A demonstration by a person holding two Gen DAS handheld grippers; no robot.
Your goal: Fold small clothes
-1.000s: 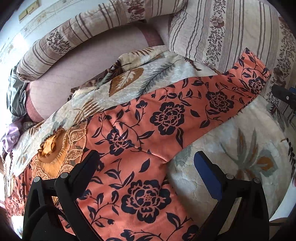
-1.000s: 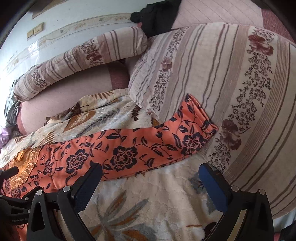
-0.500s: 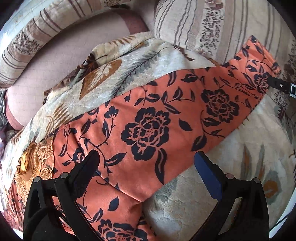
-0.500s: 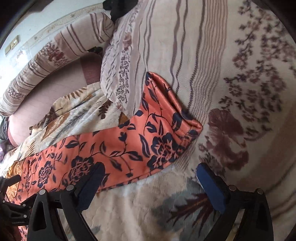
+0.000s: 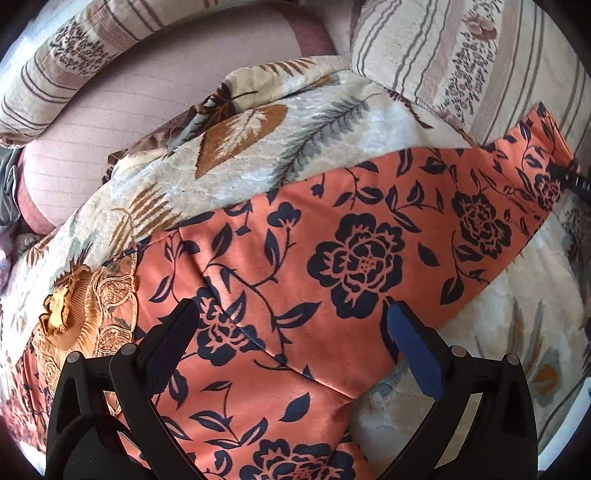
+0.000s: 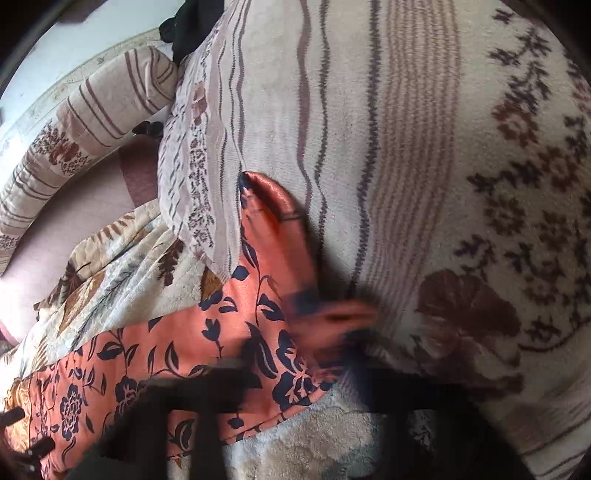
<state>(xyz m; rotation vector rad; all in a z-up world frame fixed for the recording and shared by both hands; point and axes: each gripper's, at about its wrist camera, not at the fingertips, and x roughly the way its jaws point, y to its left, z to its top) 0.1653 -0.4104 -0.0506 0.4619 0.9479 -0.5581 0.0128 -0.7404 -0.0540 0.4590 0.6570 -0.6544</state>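
Observation:
An orange garment with dark blue flowers (image 5: 332, 258) lies spread across a leaf-patterned blanket (image 5: 258, 140). Its gold lace collar (image 5: 77, 306) is at the left. My left gripper (image 5: 291, 339) is open just above the garment's middle. In the right wrist view the garment's far end (image 6: 273, 266) lies against a striped cushion (image 6: 369, 129). My right gripper (image 6: 295, 373) is heavily blurred at that end; its jaws look drawn together over the fabric, but the blur hides the grip. Its tip also shows at the garment's end in the left wrist view (image 5: 574, 179).
A striped bolster (image 5: 74, 55) and pink sofa back (image 5: 110, 122) lie behind the blanket. The big striped cushion (image 5: 480, 55) stands at the right. A dark cloth (image 6: 192, 26) sits at the top of the right wrist view.
My right gripper moved forward onto the garment's far end and its jaws appear to have come together. My left gripper stayed open and drifted slightly over the garment.

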